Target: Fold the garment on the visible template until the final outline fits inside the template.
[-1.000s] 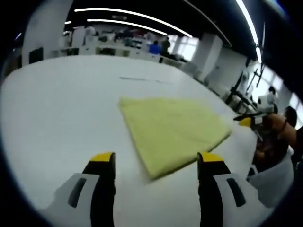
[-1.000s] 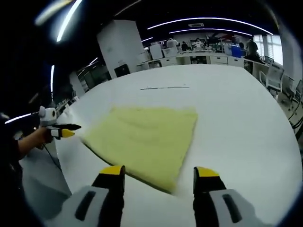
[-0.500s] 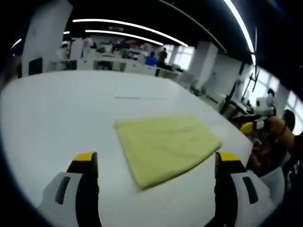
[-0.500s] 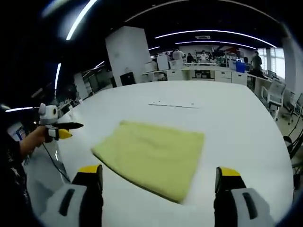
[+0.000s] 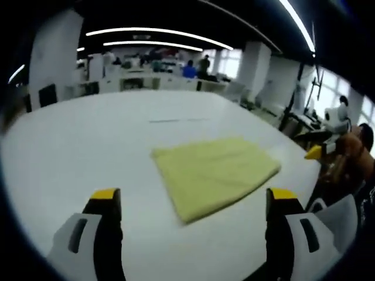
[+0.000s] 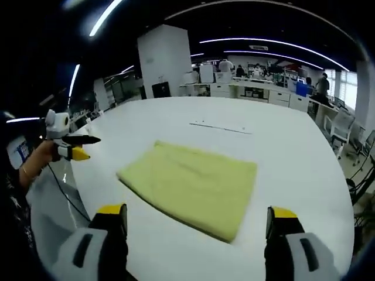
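Looking along the left gripper (image 5: 190, 205): fingers wide, empty, folded yellow garment (image 5: 215, 174) flat on white desk (image 5: 88, 140), apart; re-grabbing could undo folds. Right gripper (image 6: 196, 221): wide too, garment (image 6: 190, 184) ahead; nudging risks skewing outline

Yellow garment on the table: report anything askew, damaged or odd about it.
Nothing stands out. The yellow garment lies folded flat as a neat rectangle on the white table, with no tears or loose flaps visible. Both the left gripper and right gripper are open, clear of it.
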A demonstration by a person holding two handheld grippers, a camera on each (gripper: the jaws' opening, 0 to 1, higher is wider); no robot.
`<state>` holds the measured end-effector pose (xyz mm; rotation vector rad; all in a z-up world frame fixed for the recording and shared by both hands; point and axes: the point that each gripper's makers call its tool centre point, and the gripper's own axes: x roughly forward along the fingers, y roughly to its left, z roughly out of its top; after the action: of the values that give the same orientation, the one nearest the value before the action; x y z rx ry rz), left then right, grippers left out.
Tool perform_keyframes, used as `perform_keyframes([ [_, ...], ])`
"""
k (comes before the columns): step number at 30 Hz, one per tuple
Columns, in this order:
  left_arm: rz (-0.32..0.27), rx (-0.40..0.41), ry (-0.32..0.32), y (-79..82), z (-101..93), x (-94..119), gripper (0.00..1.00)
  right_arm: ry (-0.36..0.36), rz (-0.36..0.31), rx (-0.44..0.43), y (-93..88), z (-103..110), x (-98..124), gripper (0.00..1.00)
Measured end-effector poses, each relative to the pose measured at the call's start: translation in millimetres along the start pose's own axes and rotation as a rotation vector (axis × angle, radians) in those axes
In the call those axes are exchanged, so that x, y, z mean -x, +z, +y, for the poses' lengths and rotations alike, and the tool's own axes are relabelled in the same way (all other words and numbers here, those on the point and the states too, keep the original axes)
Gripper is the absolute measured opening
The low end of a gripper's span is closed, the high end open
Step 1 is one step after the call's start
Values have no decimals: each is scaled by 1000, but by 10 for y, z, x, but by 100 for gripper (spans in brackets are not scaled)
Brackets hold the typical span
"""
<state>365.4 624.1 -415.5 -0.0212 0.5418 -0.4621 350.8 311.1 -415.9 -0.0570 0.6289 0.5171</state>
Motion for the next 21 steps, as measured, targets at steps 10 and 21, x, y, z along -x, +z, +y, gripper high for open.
perform_keyframes([
  [10,11,-6,-7,-61,-122,98,99,-36,-51,21,108,2,62,99],
  [21,2,-1,-21,-71,-222,192,99,-32,-119,-9,136,72,165,99],
])
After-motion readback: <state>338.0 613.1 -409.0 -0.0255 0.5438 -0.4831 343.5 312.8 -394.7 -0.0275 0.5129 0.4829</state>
